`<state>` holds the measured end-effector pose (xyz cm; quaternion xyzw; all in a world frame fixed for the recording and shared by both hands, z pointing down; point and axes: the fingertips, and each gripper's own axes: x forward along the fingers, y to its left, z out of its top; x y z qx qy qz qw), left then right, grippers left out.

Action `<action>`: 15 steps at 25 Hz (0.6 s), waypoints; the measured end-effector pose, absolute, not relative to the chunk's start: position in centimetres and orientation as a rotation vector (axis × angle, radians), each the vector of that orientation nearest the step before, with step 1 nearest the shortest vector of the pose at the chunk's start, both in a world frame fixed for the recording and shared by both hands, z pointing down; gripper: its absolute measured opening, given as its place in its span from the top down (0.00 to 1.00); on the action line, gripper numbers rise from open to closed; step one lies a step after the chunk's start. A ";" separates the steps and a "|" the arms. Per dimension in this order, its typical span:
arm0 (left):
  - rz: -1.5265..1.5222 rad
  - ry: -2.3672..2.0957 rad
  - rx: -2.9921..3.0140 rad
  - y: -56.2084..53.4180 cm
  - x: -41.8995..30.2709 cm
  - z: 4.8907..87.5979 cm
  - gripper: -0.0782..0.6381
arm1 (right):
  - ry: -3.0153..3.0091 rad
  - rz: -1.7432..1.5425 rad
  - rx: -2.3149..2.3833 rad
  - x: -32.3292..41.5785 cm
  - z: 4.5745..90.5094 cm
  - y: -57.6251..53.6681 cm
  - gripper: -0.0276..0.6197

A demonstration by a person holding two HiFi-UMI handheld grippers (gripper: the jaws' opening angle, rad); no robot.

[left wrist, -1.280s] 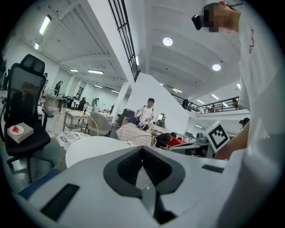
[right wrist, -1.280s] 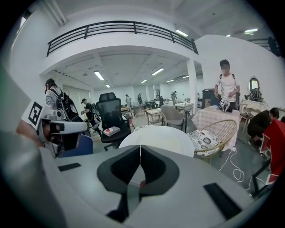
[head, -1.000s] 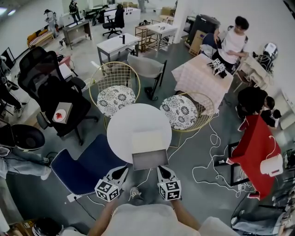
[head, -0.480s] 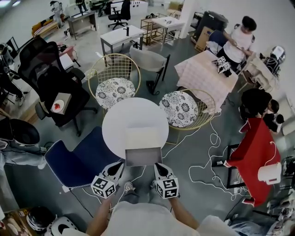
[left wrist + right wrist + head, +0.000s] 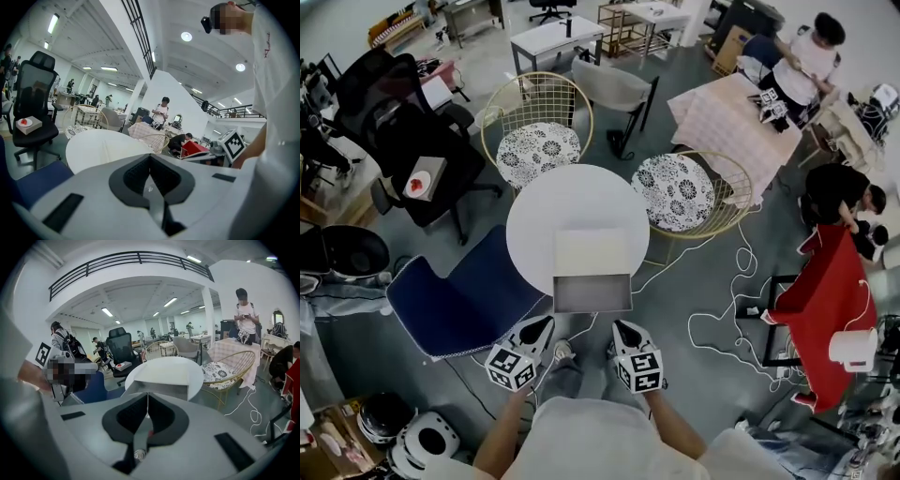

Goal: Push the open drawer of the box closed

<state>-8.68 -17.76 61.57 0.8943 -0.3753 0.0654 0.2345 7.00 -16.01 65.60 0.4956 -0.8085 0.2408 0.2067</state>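
A cream box (image 5: 592, 251) stands on the near side of a round white table (image 5: 544, 220). Its grey drawer (image 5: 592, 292) is pulled out towards me, past the table's edge. Both grippers hang just short of the drawer front, near its two corners. My left gripper (image 5: 544, 324) is shut and empty, and so is my right gripper (image 5: 620, 325). The right gripper view looks along the shut right gripper (image 5: 147, 395) at the drawer front (image 5: 161, 391), straight ahead and close. In the left gripper view the left gripper (image 5: 150, 157) points past the table (image 5: 93, 145).
A blue chair (image 5: 459, 305) stands left of the table. Two gold wire chairs with patterned cushions (image 5: 537, 148) (image 5: 680, 192) stand behind it. White cables (image 5: 722, 323) lie on the floor to the right, beside a red cloth (image 5: 830, 305). A black office chair (image 5: 403, 141) stands at the far left.
The head view has shifted, so the table and box sit a little higher in the frame. Both grippers stay shut near the drawer front. The drawer looks as far out as before.
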 end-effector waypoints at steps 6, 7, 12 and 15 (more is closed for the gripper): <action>0.221 -0.967 2.409 -15.3 -7.8 64.8 0.87 | -2.215 0.748 1.316 5.8 68.9 -13.2 0.93; 0.228 -0.956 2.401 -14.8 -7.5 65.3 0.87 | -2.209 0.758 1.303 5.6 69.4 -12.7 0.93; 0.253 -0.915 2.369 -13.5 -6.8 67.3 0.87 | -2.184 0.814 1.242 4.9 72.0 -11.2 0.93; 0.260 -0.906 2.359 -13.2 -6.8 67.9 0.87 | -2.172 0.856 1.195 4.5 73.7 -10.2 0.91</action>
